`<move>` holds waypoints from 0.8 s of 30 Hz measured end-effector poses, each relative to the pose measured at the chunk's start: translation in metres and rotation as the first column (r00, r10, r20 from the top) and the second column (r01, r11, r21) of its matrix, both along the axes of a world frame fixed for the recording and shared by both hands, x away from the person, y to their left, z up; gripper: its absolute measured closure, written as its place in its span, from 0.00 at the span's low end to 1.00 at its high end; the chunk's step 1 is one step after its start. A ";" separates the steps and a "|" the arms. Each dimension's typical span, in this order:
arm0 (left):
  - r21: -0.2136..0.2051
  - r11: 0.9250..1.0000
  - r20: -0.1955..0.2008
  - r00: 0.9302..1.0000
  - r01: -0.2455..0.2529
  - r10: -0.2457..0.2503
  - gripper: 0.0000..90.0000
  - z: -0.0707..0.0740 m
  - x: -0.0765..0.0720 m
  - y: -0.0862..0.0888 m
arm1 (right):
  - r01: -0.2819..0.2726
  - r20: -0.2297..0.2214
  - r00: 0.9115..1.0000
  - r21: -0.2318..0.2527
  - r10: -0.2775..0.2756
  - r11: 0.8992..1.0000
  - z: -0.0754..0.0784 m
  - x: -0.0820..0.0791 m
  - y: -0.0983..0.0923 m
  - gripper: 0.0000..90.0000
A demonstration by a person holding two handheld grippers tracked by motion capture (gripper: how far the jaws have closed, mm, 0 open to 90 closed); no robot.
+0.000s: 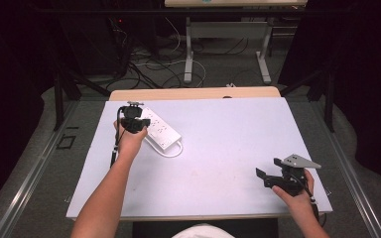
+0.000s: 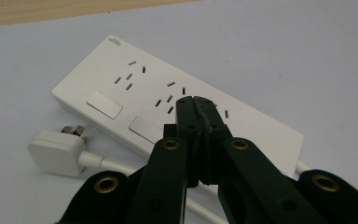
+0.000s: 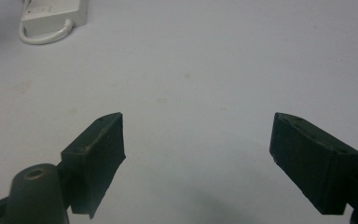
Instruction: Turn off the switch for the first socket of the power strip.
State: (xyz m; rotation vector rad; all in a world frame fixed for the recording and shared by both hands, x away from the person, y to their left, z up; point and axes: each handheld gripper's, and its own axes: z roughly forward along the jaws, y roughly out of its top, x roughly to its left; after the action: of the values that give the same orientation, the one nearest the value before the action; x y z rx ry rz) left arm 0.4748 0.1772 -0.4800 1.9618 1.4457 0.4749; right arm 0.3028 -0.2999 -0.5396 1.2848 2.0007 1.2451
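The white rectangular plastic power strip [image 1: 157, 128] lies on the counter's [image 1: 228, 144] far left; its white plug [image 2: 56, 151] rests just beside it, seemingly touching the counter.

I see a white power strip [image 2: 168, 100] with dark slot marks and pale grey switches, its plug [image 2: 56, 151] and cord [image 1: 171, 151] white too. My left gripper [image 2: 196, 105] and right gripper [image 3: 198, 158] are black. The table [image 1: 218, 144] is pale lilac-white with a tan far edge.
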 end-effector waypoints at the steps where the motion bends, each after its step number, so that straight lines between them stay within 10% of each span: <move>1: -0.008 1.000 -0.009 1.000 -0.003 0.003 1.00 -0.001 0.001 0.000 | 0.000 0.000 1.000 0.000 0.000 1.000 0.000 0.000 0.000 0.19; 24: 0.015 1.000 -0.084 0.996 -0.015 0.016 1.00 -0.011 0.014 -0.005 | 0.001 -0.001 1.000 -0.001 -0.001 1.000 0.000 0.000 0.000 0.19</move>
State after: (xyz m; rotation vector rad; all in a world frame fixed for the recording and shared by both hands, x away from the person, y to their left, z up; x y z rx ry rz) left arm 0.4883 0.1721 -0.4913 2.0044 1.5140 0.4148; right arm 0.3030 -0.3002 -0.5400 1.2866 2.0011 1.2423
